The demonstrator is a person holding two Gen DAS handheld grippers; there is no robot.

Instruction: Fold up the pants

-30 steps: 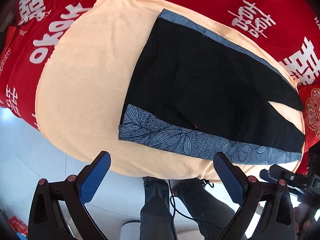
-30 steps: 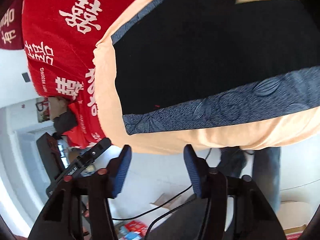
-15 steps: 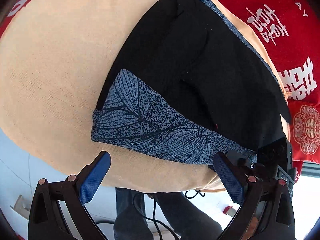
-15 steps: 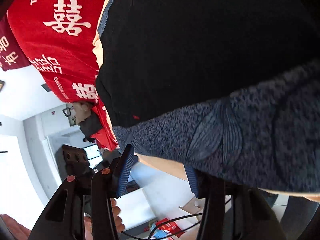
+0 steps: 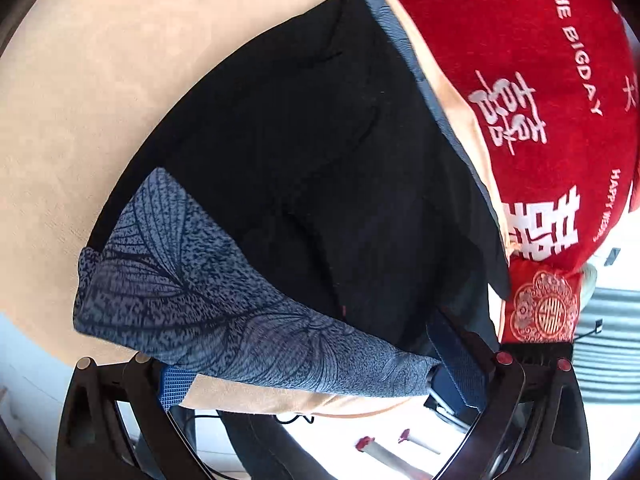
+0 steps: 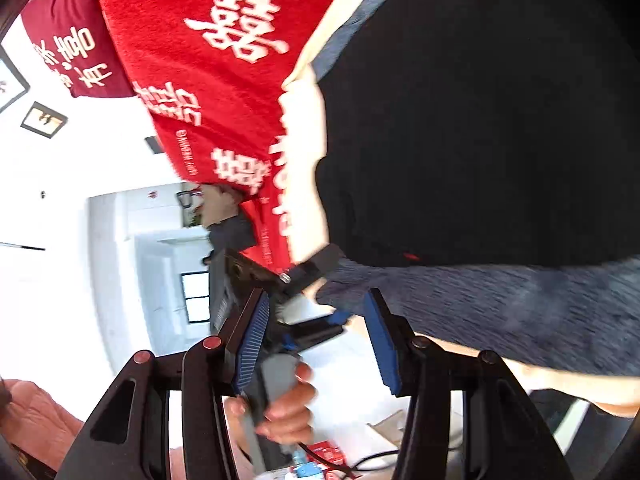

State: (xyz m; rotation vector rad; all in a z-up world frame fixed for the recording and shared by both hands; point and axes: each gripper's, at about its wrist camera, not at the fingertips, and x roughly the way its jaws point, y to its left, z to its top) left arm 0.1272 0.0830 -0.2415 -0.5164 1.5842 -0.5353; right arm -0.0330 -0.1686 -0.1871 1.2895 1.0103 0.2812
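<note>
Peach cloth (image 5: 80,92) fills more view now; black pants with blue leafy trim (image 5: 304,168) lie closer, both the left gripper (image 5: 320,376) and the right gripper (image 6: 316,344) spread wide.

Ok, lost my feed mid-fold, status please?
Left gripper open, straddling the patterned waistband. Right gripper open at the band's edge. Pants flat on peach cloth, unfolded. Nothing in the way.

Bright daylight, blown-out white background, strong fisheye bending and dark corners; the right wrist view is motion-blurred.
</note>
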